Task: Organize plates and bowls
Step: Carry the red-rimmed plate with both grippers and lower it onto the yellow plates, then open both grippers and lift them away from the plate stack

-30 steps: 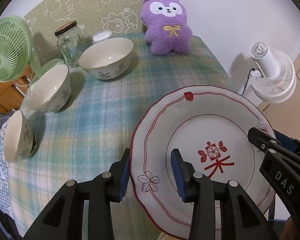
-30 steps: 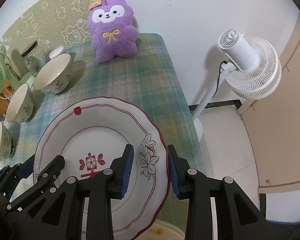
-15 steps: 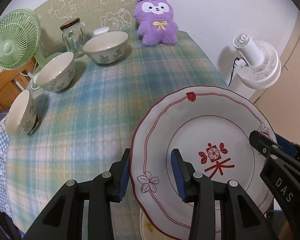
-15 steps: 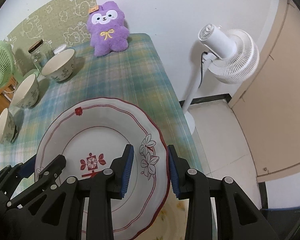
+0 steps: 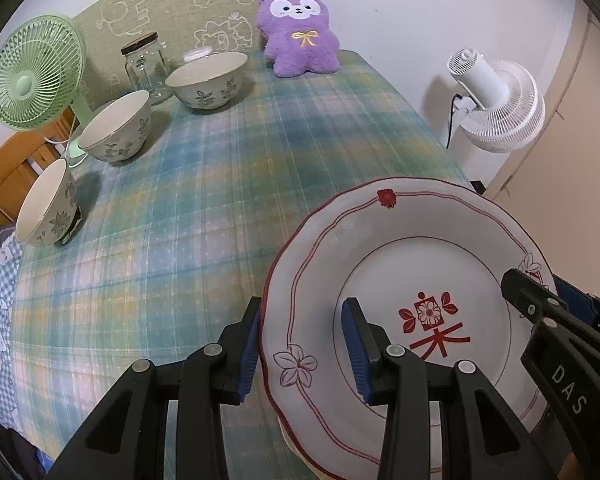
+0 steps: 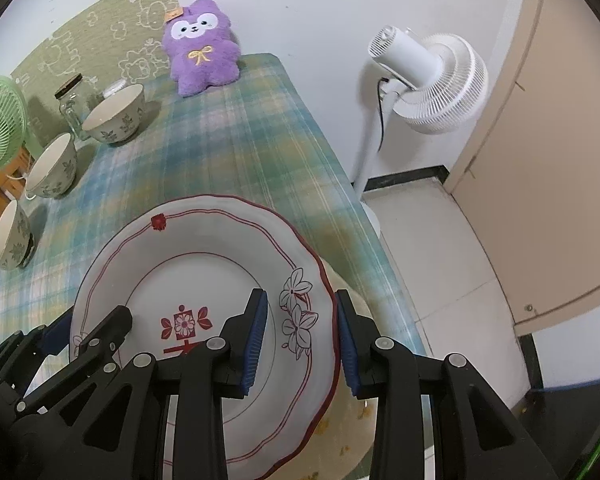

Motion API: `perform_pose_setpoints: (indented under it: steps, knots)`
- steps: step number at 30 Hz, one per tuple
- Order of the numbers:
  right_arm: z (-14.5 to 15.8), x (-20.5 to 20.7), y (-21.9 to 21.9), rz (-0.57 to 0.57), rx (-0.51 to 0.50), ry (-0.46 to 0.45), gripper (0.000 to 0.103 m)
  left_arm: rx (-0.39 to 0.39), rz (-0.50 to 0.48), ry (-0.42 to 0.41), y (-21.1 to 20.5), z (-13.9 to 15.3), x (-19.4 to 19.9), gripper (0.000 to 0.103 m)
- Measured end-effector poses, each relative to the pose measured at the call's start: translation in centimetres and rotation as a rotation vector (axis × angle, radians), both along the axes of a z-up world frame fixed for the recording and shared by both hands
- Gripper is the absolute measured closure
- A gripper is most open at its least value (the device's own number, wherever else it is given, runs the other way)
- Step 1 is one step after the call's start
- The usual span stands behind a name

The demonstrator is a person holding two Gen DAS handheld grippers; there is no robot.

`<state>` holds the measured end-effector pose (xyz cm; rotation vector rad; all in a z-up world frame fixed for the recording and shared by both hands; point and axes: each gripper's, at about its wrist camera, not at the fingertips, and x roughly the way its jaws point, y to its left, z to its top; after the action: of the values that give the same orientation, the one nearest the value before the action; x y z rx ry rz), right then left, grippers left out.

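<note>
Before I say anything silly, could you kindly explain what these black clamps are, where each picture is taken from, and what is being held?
They are two hand-held grippers, one in each of a person's hands, each carrying a fisheye camera looking along its fingers. One picture comes from the left gripper, the other from the right gripper. Together they grip one white plate with red decoration by opposite rims, above the table with a plaid cloth; a yellowish plate shows beneath it. Three floral bowls sit along the far left, beside a glass jar, a green fan and a purple plush toy.
</note>
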<state>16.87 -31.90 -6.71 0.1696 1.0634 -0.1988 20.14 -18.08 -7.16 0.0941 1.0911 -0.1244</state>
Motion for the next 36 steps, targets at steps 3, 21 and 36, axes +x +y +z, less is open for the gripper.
perform_pose_setpoints:
  steps: [3, 21, 36]
  knots:
    - [-0.5, -0.9, -0.2, -0.015, 0.006, 0.008, 0.066, 0.006, -0.003, 0.004, -0.1, -0.3, -0.6, 0.064]
    - [-2.7, -2.4, -0.3, -0.046, 0.003, 0.06, 0.066, 0.07, -0.022, -0.006, -1.2, -1.7, -2.4, 0.064]
    - [-3.0, -1.6, 0.0, -0.027, -0.044, 0.06, 0.063, 0.085, 0.055, -0.054, -2.0, -2.1, -2.9, 0.051]
